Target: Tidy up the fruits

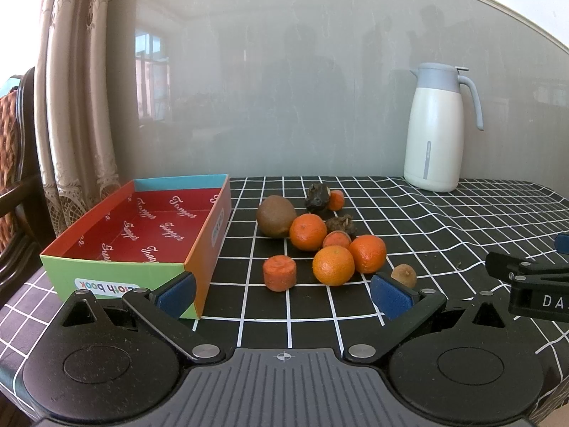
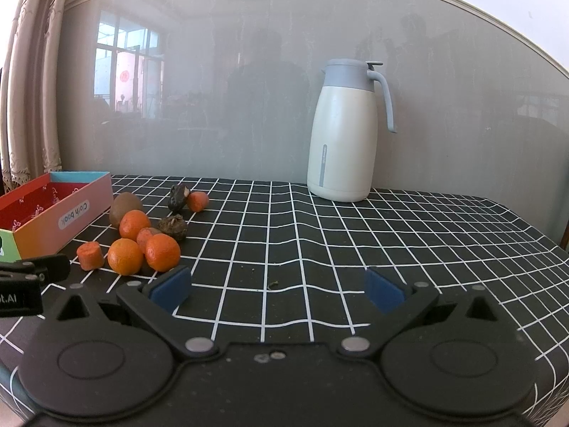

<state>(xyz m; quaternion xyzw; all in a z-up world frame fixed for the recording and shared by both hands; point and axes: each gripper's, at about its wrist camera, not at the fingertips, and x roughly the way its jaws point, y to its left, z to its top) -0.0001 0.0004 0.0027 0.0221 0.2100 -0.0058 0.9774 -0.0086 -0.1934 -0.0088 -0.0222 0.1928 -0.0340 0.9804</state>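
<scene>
A cluster of fruit lies on the checked tablecloth: three oranges [image 1: 333, 265] [image 2: 125, 256], a brown kiwi [image 1: 276, 216] [image 2: 125, 207], carrot pieces [image 1: 280, 273] [image 2: 90, 255], two dark shrivelled fruits [image 1: 317, 196] [image 2: 179, 195] and a small brown fruit [image 1: 404, 275]. An empty colourful cardboard box [image 1: 142, 235] [image 2: 53, 210] with a red inside stands left of them. My left gripper [image 1: 282, 293] is open and empty, just in front of the fruit. My right gripper [image 2: 277, 290] is open and empty over bare cloth, right of the fruit.
A white thermos jug [image 1: 437, 128] [image 2: 346, 131] with a grey lid stands at the back of the table against a grey glass panel. A curtain [image 1: 71, 106] and a wooden chair [image 1: 17, 178] are at the left. The table edge drops off at the right.
</scene>
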